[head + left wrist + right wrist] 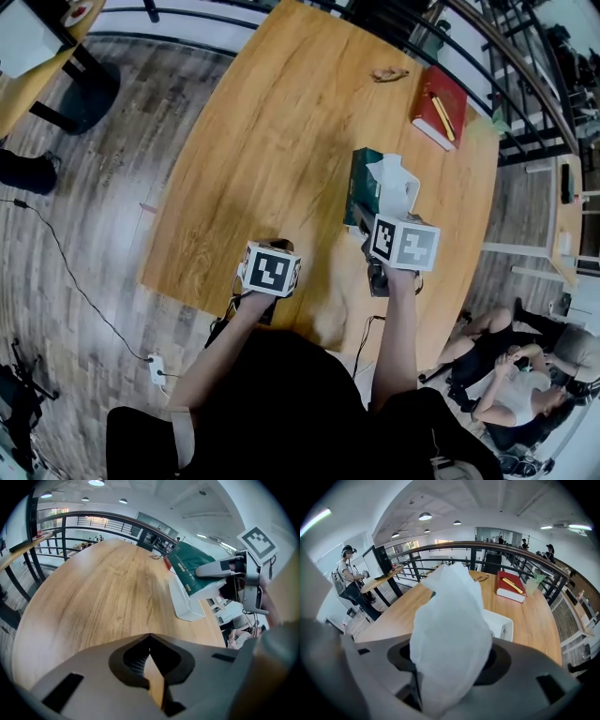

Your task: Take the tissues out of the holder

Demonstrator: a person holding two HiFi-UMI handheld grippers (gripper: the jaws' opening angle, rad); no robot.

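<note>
My right gripper (371, 214) is shut on a green tissue pack (364, 180) with white tissue (395, 183) sticking out of its top. In the left gripper view the pack (190, 564) hangs tilted in the right gripper (202, 573), above and partly in front of the white holder (184, 604), which stands on the wooden table (103, 592). The right gripper view is filled by the white tissue (450, 639) between the jaws, with the holder (502, 626) behind it. My left gripper (271, 251) is over the table's near edge, left of the pack, its jaws (150, 637) closed on nothing.
A red book (441, 105) with a yellow pen on it lies at the table's far right, a small brown object (389, 73) near the far edge. A dark railing (487, 550) runs behind the table. One person sits at lower right (511, 375); another stands at a side table (347, 581).
</note>
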